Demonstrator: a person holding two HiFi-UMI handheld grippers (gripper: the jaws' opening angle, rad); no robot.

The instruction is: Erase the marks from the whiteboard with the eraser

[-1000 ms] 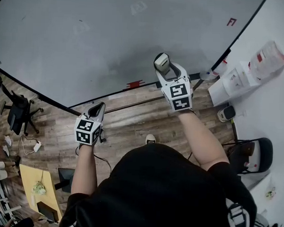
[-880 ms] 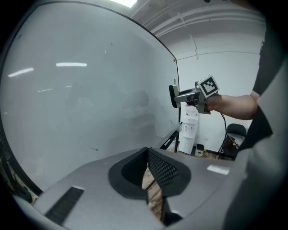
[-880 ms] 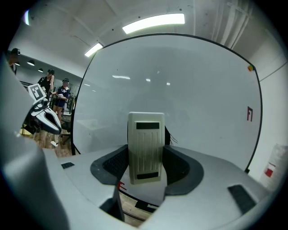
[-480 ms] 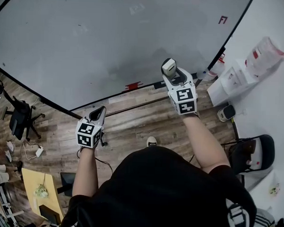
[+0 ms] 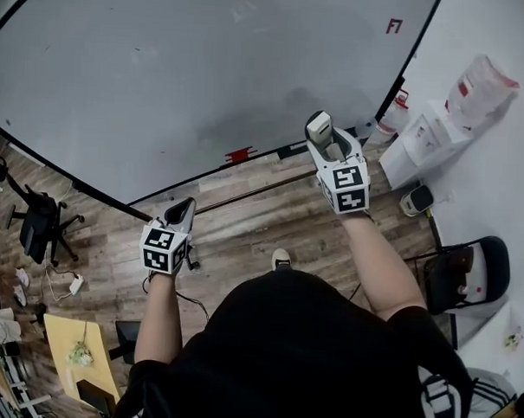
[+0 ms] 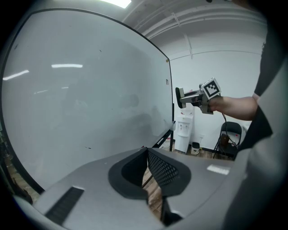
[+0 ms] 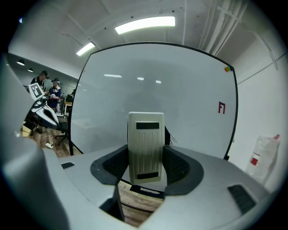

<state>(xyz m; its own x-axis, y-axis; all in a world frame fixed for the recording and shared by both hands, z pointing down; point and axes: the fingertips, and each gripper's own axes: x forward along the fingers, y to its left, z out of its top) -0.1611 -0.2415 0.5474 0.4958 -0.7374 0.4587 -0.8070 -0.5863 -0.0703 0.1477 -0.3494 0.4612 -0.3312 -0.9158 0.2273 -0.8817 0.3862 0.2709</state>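
- Cream plastic eraser (image 7: pixel 145 143) stands upright, clamped in the jaws of the right gripper (image 7: pixel 145 165), before the lower right part of the whiteboard (image 5: pixel 164 70).
- Left gripper (image 6: pixel 147 167) has its jaws pressed together on nothing, held low beside the board.

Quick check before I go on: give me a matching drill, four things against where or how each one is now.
1 eraser
2 left gripper
3 red mark
4 water dispenser

A shut, empty
B near the whiteboard's top right corner
C clamped in the right gripper
D on the floor, right of the whiteboard

Pairs: 1-C, 2-A, 3-B, 4-D
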